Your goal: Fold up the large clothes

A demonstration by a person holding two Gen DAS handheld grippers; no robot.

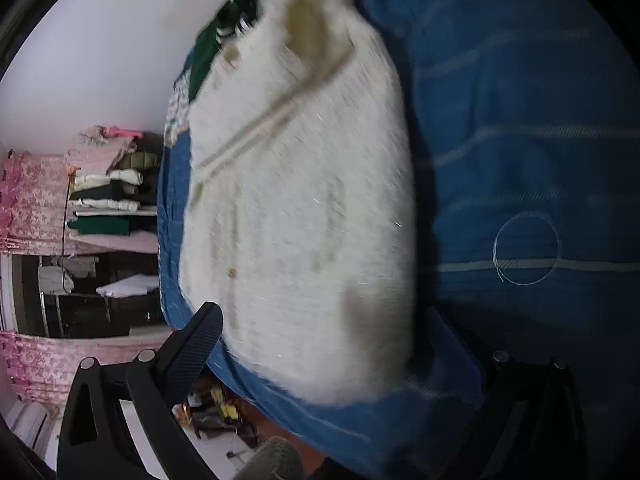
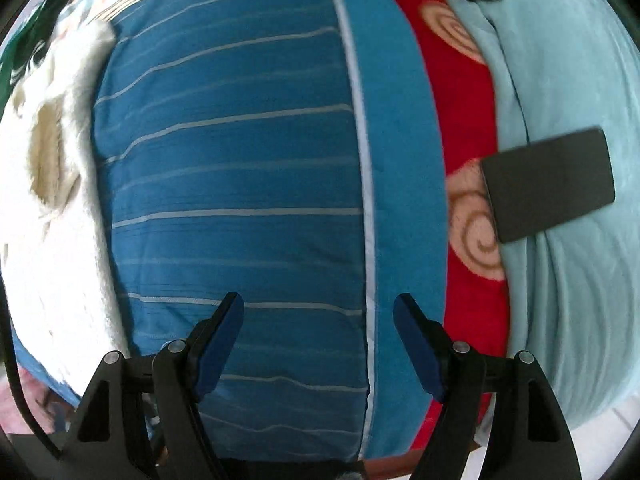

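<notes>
A white fluffy garment (image 1: 296,208) with beige trim lies spread on the blue striped bedsheet (image 1: 520,160); the left wrist view is blurred by motion. My left gripper (image 1: 324,312) hovers over the garment's near edge with its fingers (image 1: 196,344) wide apart, open, and the pads do not press on the cloth. In the right wrist view the same garment (image 2: 60,208) lies at the far left. My right gripper (image 2: 318,308) points down at the bare striped sheet (image 2: 240,160), well to the right of the garment, open with nothing between its fingers (image 2: 224,336).
A red swirl-patterned blanket (image 2: 464,92) and a light blue blanket (image 2: 568,60) lie right of the sheet, with a dark flat rectangle (image 2: 548,184) on them. A dark green garment (image 1: 206,56) lies beyond the white one. Shelves of folded clothes (image 1: 112,192) and pink curtains (image 1: 28,200) stand past the bed's edge.
</notes>
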